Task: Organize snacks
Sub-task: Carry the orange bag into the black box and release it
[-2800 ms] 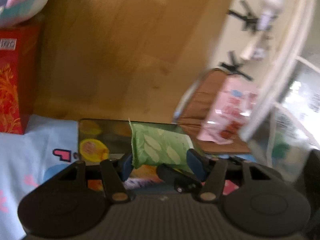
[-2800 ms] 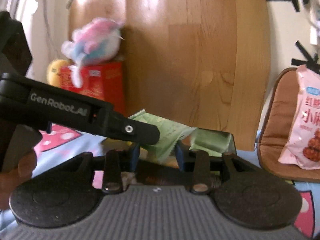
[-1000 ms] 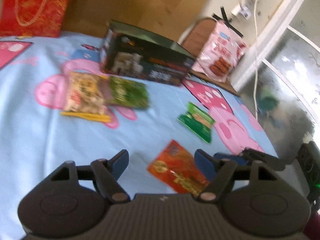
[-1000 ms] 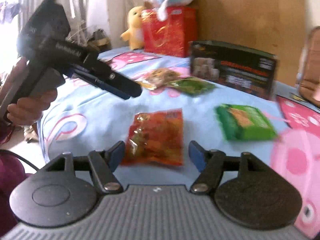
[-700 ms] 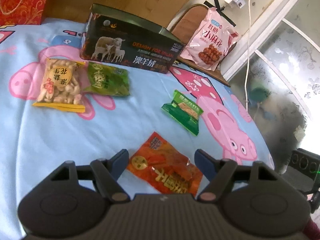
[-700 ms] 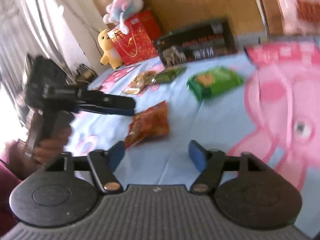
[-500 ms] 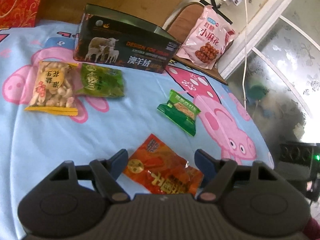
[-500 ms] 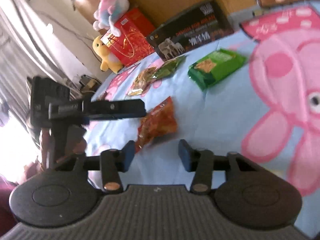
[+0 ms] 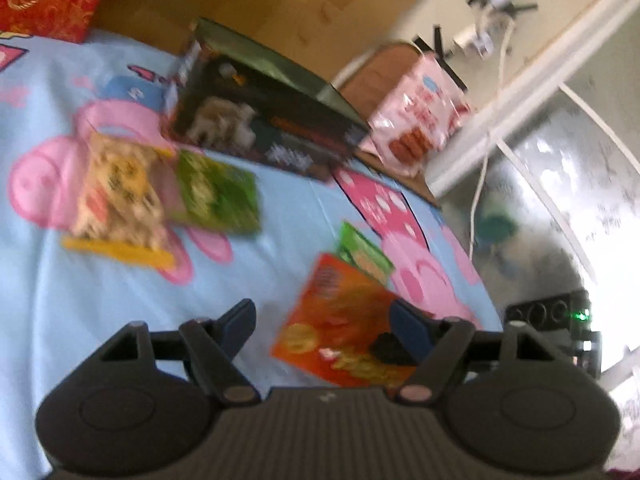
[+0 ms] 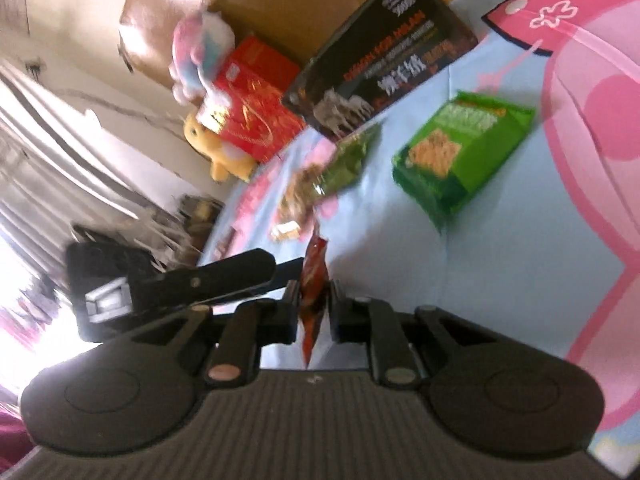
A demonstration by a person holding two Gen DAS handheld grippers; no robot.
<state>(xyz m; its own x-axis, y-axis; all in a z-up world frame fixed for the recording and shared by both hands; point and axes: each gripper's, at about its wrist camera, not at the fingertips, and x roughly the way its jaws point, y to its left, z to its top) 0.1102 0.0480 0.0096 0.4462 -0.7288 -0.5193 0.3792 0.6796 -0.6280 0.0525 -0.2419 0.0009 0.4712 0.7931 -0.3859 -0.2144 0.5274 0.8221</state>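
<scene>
Right gripper point(image 10: 314, 304) closing on the orange snack packet point(image 10: 313, 280) — apparently gripped edge-on, left gripper point(image 9: 322, 322) wide, empty, blue bedsheet point(image 9: 100, 292) beneath

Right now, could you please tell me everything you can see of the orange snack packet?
The orange snack packet is a flat, glossy plastic pouch printed red-orange with yellow marks; the blur hides the print. It is tipped up off the blue cartoon bedsheet, seen edge-on between the fingers of the right gripper, whose jaws are closing on it. It also lies between the open left gripper fingers, which do not press it.
</scene>
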